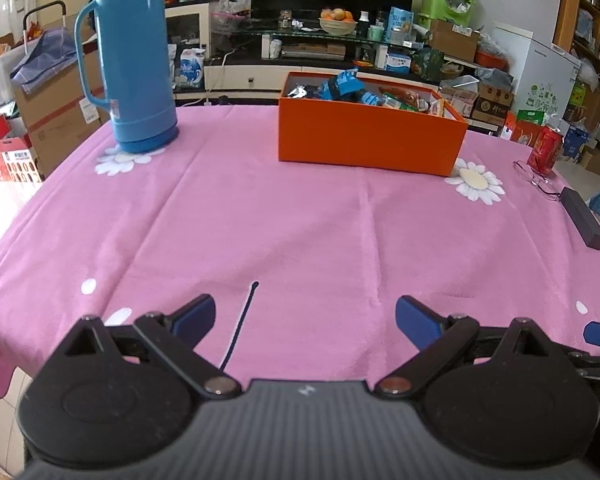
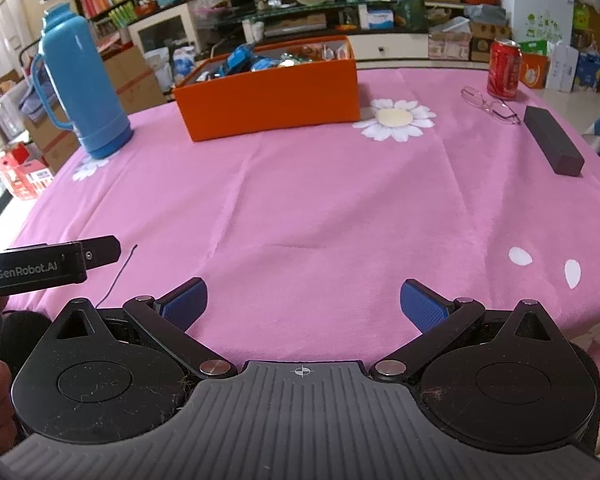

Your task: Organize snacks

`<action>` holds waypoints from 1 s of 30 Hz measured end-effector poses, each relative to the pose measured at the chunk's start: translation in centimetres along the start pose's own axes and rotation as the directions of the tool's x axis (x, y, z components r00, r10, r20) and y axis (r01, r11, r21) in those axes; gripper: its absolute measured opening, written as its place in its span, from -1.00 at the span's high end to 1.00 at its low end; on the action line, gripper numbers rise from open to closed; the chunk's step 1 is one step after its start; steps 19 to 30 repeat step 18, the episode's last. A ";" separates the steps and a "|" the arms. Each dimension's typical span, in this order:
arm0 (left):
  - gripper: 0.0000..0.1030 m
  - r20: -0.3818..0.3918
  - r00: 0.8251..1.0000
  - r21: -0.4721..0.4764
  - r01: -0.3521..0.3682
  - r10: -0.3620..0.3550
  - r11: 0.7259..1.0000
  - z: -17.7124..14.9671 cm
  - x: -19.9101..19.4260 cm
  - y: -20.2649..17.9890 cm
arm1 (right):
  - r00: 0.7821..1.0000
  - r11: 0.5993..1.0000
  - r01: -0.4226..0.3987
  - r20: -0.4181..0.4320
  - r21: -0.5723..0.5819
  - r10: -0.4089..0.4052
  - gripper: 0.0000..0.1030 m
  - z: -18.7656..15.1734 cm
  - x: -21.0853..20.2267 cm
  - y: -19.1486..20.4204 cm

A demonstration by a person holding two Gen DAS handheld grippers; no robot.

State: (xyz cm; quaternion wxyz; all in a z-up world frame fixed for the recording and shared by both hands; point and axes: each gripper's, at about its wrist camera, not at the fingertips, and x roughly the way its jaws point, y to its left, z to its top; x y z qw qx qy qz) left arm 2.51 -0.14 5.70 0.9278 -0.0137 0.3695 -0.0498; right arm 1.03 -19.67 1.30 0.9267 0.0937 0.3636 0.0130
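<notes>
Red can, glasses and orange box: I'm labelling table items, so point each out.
Red can (image 2: 504, 69), right wrist view, middle of its side.
Glasses (image 2: 490, 106), right wrist view, the frame's bridge.
Orange box (image 2: 272, 98), right wrist view, its front wall.

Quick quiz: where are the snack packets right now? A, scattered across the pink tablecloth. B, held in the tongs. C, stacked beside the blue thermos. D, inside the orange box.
D: the snack packets sit inside the orange box, while both sets of tongs, left and right, are open and empty above the bare pink tablecloth.
</notes>
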 end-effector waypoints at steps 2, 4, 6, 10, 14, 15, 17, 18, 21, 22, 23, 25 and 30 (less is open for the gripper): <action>-0.87 -0.002 1.000 0.002 -0.003 0.003 1.000 0.0 0.0 0.0 | 1.000 1.000 -0.001 -0.003 0.001 0.001 -0.94 0.0 0.0 0.0; -0.87 -0.002 1.000 0.007 -0.008 0.008 1.000 0.0 0.1 0.0 | 1.000 1.000 -0.001 -0.006 0.001 0.001 -0.94 0.0 0.1 0.0; -0.87 -0.005 1.000 0.008 -0.011 0.012 1.000 -0.1 0.2 -0.1 | 1.000 1.000 -0.001 -0.008 0.002 0.002 -0.94 0.0 0.1 0.0; -0.87 -0.014 1.000 0.011 -0.018 0.018 1.000 -0.2 0.5 0.0 | 1.000 1.000 -0.003 -0.017 0.005 0.003 -0.94 -0.1 0.3 -0.1; -0.81 -0.012 1.000 0.013 -0.020 0.020 1.000 -0.3 0.7 0.1 | 1.000 1.000 -0.006 -0.026 0.008 0.006 -0.94 -0.2 0.6 -0.1; -0.80 -0.007 1.000 0.017 -0.016 0.016 1.000 -0.3 0.6 0.1 | 1.000 1.000 -0.007 -0.028 0.008 0.007 -0.94 -0.2 0.6 -0.1; -0.80 -0.005 1.000 0.020 -0.013 0.013 1.000 -0.3 0.6 0.0 | 1.000 1.000 -0.007 -0.030 0.007 0.007 -0.94 -0.2 0.7 -0.1; -0.80 -0.004 1.000 0.022 -0.008 0.008 1.000 -0.3 0.6 0.0 | 1.000 1.000 -0.006 -0.029 0.007 0.006 -0.94 -0.2 0.7 -0.1; -0.80 -0.004 1.000 0.022 -0.008 0.008 1.000 -0.3 0.6 0.0 | 1.000 1.000 -0.006 -0.029 0.007 0.006 -0.94 -0.2 0.7 -0.1; -0.80 -0.004 1.000 0.022 -0.008 0.008 1.000 -0.3 0.6 0.0 | 1.000 1.000 -0.006 -0.029 0.007 0.006 -0.94 -0.2 0.7 -0.1; -0.80 -0.004 1.000 0.022 -0.008 0.008 1.000 -0.3 0.6 0.0 | 1.000 1.000 -0.006 -0.029 0.007 0.006 -0.94 -0.2 0.7 -0.1; -0.80 -0.004 1.000 0.022 -0.008 0.008 1.000 -0.3 0.6 0.0 | 1.000 1.000 -0.006 -0.029 0.007 0.006 -0.94 -0.2 0.7 -0.1; -0.80 -0.004 1.000 0.022 -0.008 0.008 1.000 -0.3 0.6 0.0 | 1.000 1.000 -0.006 -0.029 0.007 0.006 -0.94 -0.2 0.7 -0.1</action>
